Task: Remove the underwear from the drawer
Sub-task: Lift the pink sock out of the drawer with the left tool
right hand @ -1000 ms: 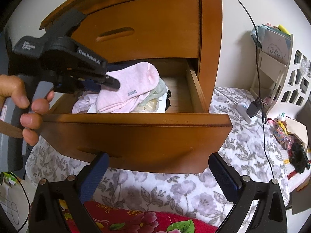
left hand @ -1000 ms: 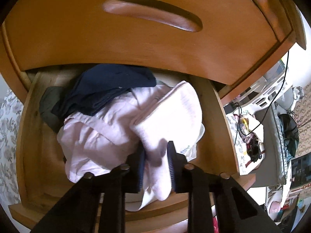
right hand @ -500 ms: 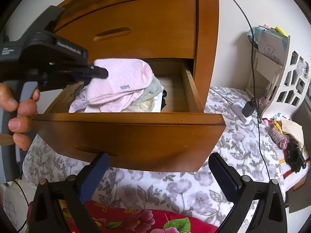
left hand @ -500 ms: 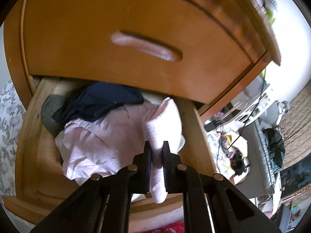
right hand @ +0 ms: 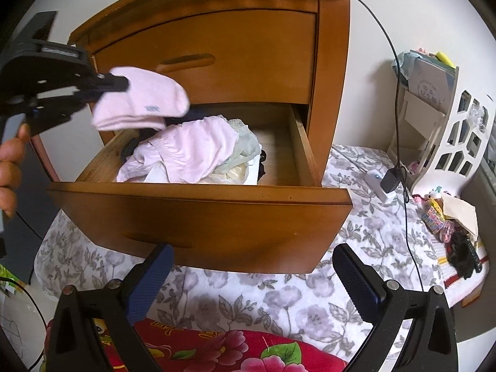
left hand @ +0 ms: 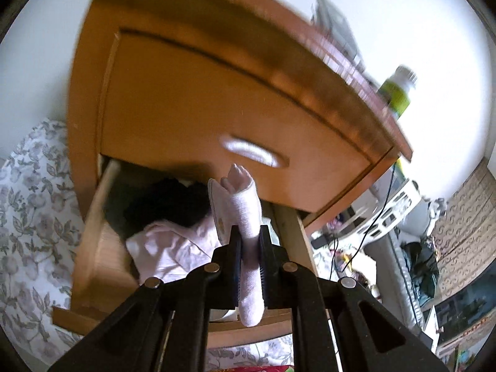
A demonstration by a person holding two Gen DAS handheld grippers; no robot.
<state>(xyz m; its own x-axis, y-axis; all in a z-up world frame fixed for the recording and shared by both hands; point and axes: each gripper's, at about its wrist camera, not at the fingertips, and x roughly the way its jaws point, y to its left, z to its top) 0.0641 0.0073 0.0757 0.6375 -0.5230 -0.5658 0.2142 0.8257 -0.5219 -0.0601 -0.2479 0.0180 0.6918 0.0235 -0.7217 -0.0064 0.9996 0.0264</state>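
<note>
Pink socks (right hand: 142, 99) hang clamped in the left gripper (left hand: 250, 249) above the drawer (right hand: 198, 214), right gripper (right hand: 254, 279) wide open and empty; next, carry them clear.

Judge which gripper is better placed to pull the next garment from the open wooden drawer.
Right. The right gripper is open and empty before the wooden drawer, facing the pale pink garment. The left gripper is shut on folded pink socks.

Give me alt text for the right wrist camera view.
The left gripper holds a folded pink sock above an open wooden drawer of pink and pale clothes. The open right gripper hovers in the foreground over a floral sheet.
</note>
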